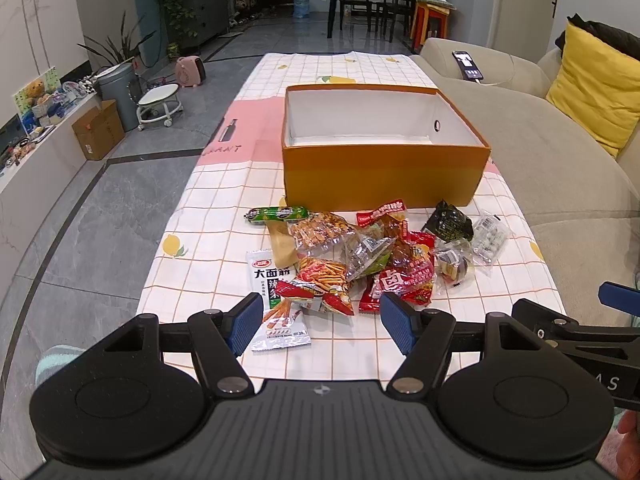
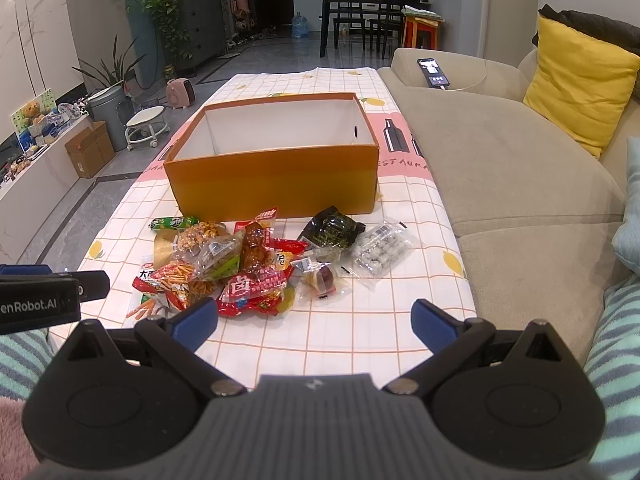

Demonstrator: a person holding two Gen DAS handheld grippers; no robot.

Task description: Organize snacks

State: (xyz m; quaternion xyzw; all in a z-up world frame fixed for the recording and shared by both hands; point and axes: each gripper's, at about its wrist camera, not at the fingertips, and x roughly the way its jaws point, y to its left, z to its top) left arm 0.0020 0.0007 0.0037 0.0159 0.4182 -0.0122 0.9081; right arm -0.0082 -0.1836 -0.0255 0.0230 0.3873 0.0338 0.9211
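An open orange box [image 1: 384, 172] with a white, empty inside stands on the checked tablecloth; it also shows in the right wrist view [image 2: 276, 182]. A pile of snack packets [image 1: 360, 260] lies in front of it, with a green sausage [image 1: 278, 214], a white strip-snack bag [image 1: 276, 304], a dark green packet [image 1: 448, 222] and a clear packet [image 1: 490, 240]. The pile also shows in the right wrist view [image 2: 256, 264]. My left gripper [image 1: 320, 322] is open and empty, just short of the pile. My right gripper [image 2: 314, 322] is open and empty, short of the pile's right part.
A beige sofa [image 2: 500, 168] runs along the table's right side, with a yellow cushion [image 2: 576, 80] and a phone [image 2: 434, 74]. Grey tiled floor lies to the left, with a cardboard box [image 1: 98, 130], a stool [image 1: 158, 104] and a bin [image 1: 118, 90].
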